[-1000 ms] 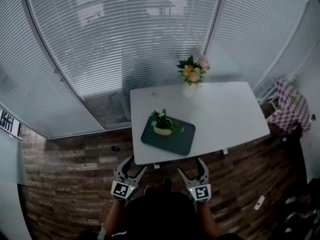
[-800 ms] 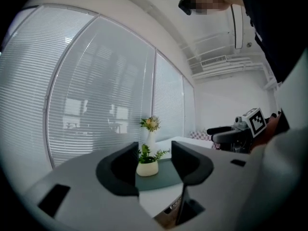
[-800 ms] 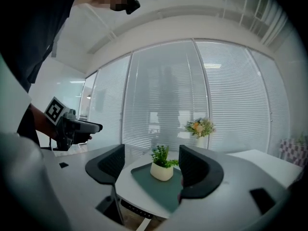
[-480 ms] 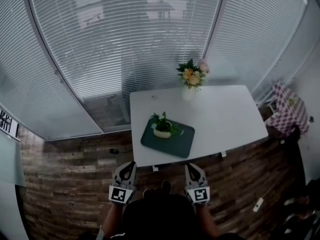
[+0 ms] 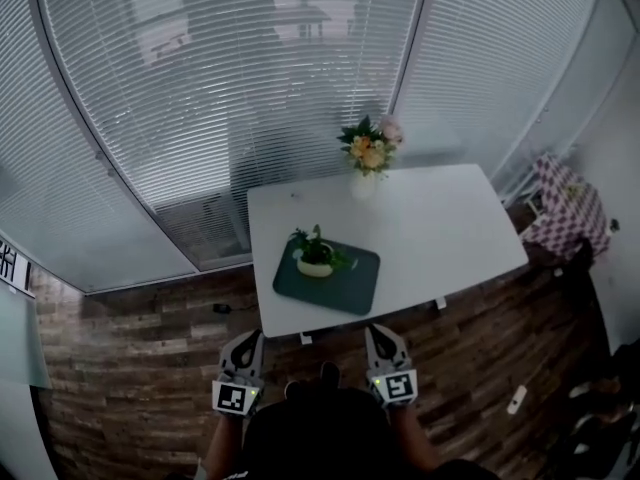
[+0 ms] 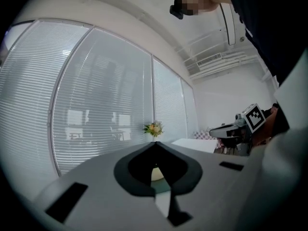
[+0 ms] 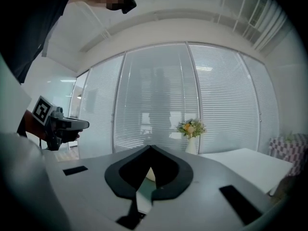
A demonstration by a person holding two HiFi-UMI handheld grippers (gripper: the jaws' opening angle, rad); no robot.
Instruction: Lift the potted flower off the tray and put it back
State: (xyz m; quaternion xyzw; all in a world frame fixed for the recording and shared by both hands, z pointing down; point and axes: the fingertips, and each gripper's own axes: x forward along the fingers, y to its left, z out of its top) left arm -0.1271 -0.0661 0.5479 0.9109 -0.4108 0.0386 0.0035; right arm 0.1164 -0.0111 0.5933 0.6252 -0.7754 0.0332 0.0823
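Potted flower (image 5: 316,256) on tray (image 5: 350,290), tabletop (image 5: 450,223) near-left corner, ahead btwn L gripper (image 5: 247,339) and R gripper (image 5: 379,332), well apart; both fingers just closed together, holding nothing

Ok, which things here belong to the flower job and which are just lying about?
Job: potted flower, standing on the tray; left gripper and right gripper, fingers just closed, on nothing.
Lying about: vase of flowers on the table; chequered cloth.

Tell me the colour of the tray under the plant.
The tray is dark green; head view shows it best.
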